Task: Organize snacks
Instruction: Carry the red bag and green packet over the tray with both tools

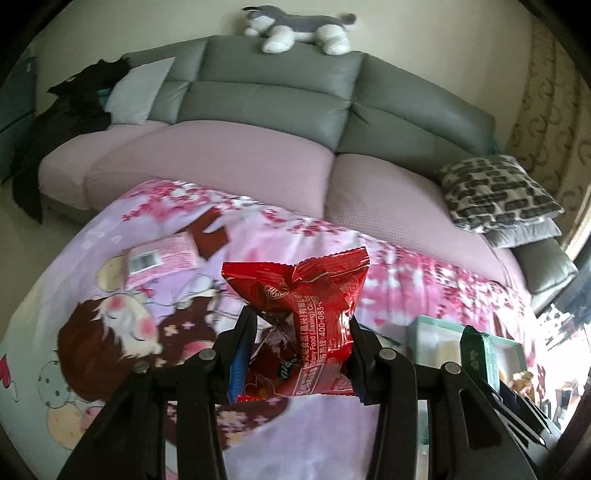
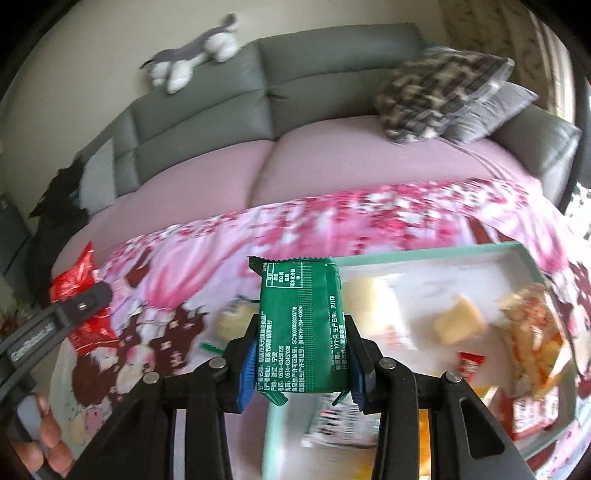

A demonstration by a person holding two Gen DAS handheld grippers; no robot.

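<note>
My left gripper (image 1: pixel 301 332) is shut on a red snack packet (image 1: pixel 306 314) and holds it above the pink cartoon cloth (image 1: pixel 110 332). My right gripper (image 2: pixel 301 339) is shut on a green snack packet (image 2: pixel 301 325), held upright above the near left corner of a mint-rimmed tray (image 2: pixel 424 253) with several snacks in it. The green packet (image 1: pixel 480 354) and tray (image 1: pixel 428 325) also show at the right of the left wrist view. The left gripper with the red packet (image 2: pixel 79 280) shows at the left of the right wrist view.
A pink packet with a barcode (image 1: pixel 162 258) lies on the cloth at the far left. Behind the table stands a grey sofa (image 1: pixel 280 92) with pink seat covers, a patterned cushion (image 1: pixel 498 192) and a plush dog (image 1: pixel 299 29). A round pastry (image 2: pixel 232 317) lies on the cloth.
</note>
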